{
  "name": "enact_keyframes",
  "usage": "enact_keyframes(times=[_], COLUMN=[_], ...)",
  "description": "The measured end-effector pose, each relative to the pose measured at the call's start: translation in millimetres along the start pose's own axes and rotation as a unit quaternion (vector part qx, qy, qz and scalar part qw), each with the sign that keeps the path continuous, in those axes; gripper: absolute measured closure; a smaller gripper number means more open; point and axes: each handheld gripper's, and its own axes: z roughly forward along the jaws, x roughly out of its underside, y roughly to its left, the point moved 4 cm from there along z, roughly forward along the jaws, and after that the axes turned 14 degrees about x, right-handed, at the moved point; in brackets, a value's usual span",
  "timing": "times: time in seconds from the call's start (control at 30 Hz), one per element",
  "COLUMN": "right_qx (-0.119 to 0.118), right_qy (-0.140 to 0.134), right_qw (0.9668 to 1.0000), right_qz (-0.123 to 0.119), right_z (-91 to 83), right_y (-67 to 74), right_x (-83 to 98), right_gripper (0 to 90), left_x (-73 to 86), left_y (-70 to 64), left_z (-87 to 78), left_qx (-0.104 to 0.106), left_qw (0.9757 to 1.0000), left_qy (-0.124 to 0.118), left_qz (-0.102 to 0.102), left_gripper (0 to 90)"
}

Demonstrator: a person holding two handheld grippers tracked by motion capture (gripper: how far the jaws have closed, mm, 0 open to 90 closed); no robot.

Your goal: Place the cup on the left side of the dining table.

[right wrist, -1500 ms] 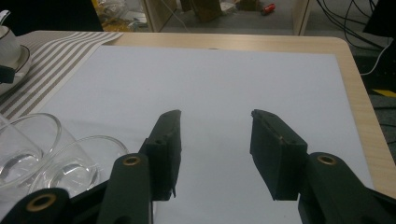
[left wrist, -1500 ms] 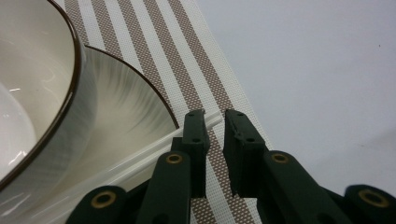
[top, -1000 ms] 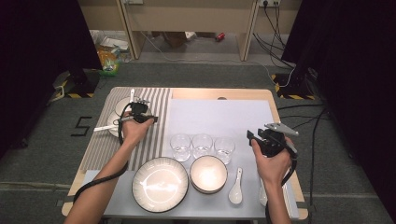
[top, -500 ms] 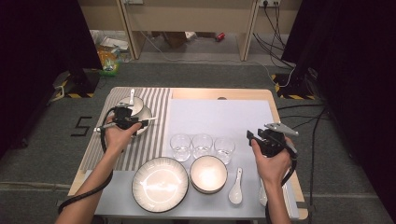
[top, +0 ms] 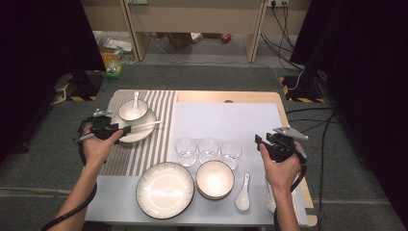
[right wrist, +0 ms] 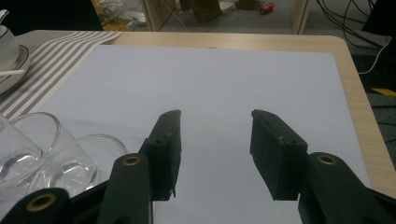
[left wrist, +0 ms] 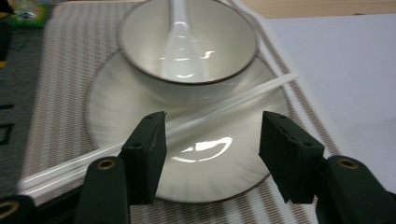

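**Two chopsticks set on the plate, left hand-held gripper just clear of them**

Two pale chopsticks [left wrist: 219, 109] lie side by side across the near part of the plate [top: 139, 134] on the striped mat [top: 159, 108]. Landmark: that plate.

- Left of the plate: left hand-held gripper [top: 126, 129], at the rim. Its jaws have just been opening and now stand wide; in the left gripper view the chopsticks pass by the left jaw, nothing pinched.
- Long axis of the chopsticks: roughly across the surface, one end overhanging the plate's left rim by the gripper, the other past its right rim toward the white sheet [top: 226, 120].
- On the plate: small bowl [top: 133, 109] with a spoon [left wrist: 180, 44] in it, behind the chopsticks.
- Well right of the plate: three glasses [top: 208, 150], then the right hand-held gripper [top: 260, 142], jaws wide and empty over the white sheet.

Left hand is far nearer; judged, the placing looks done.

No brand, label or writing readable on the dishes.
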Motion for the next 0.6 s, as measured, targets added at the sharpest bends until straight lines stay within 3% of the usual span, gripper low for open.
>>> enact_keyframes(times=[0.13, 0.27, 0.6], right_qx=[0.0, 0.0, 0.001], right_qy=[-0.001, -0.002, 0.0], right_qw=[1.0, 1.0, 1.0], right_qz=[0.002, -0.003, -0.003], right_z=[-0.6, -0.5, 0.2], right_y=[-0.4, 0.6, 1.8], right_x=[-0.5, -0.8, -0.6], right_gripper=[53.6, 53.6, 53.6], left_x=[8.3, 17.4, 36.5], left_y=[25.0, 47.2, 75.3], left_z=[-21.4, -33.5, -21.3], left_qx=[-0.032, -0.072, -0.105], left_qw=[0.9993, 0.9969, 0.9923], left_qy=[-0.006, 0.005, 0.043], left_qz=[-0.02, -0.031, -0.051], left_gripper=[44.4, 49.7, 57.3])
